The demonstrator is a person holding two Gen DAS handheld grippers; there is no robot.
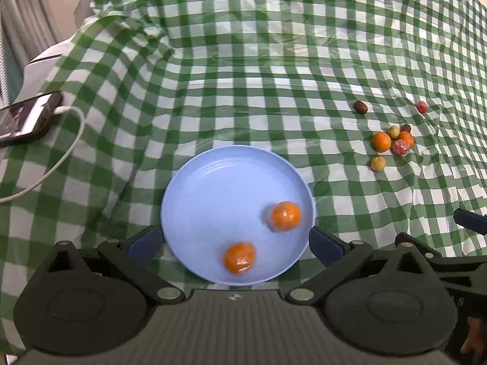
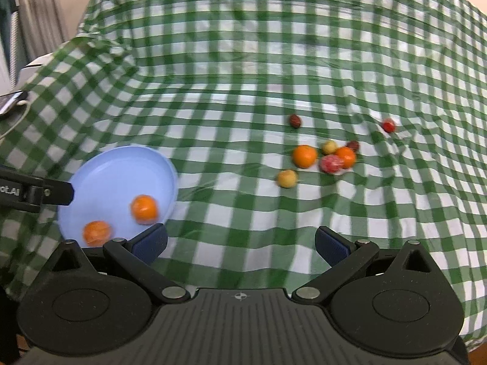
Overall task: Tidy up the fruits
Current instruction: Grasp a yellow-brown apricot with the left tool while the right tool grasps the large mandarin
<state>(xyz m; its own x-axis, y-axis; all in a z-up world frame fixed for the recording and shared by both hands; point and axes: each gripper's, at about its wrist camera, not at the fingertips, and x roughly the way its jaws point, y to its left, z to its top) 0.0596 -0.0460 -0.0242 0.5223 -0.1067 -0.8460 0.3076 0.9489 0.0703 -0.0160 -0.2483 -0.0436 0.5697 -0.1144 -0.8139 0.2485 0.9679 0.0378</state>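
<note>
A light blue plate [image 1: 219, 188] lies on the green checked cloth and holds two oranges [image 1: 285, 216] [image 1: 239, 257], both blurred. My left gripper [image 1: 236, 243] is open, one finger on each side of the plate's near rim. Loose fruit lies to the right: an orange [image 2: 304, 156], a second orange [image 2: 345, 156], a pink-red fruit [image 2: 331, 163], two yellow fruits [image 2: 329, 147] [image 2: 287, 178], a dark date [image 2: 295, 120] and a small red fruit [image 2: 388, 125]. My right gripper [image 2: 242, 243] is open and empty over bare cloth, short of this cluster, with the plate [image 2: 121, 170] at its left.
A phone [image 1: 27, 118] with a white cable [image 1: 70, 149] rests at the far left edge on a raised white box under the cloth. The cloth is wrinkled and rises toward the back. A curtain [image 1: 24, 15] hangs at the far left.
</note>
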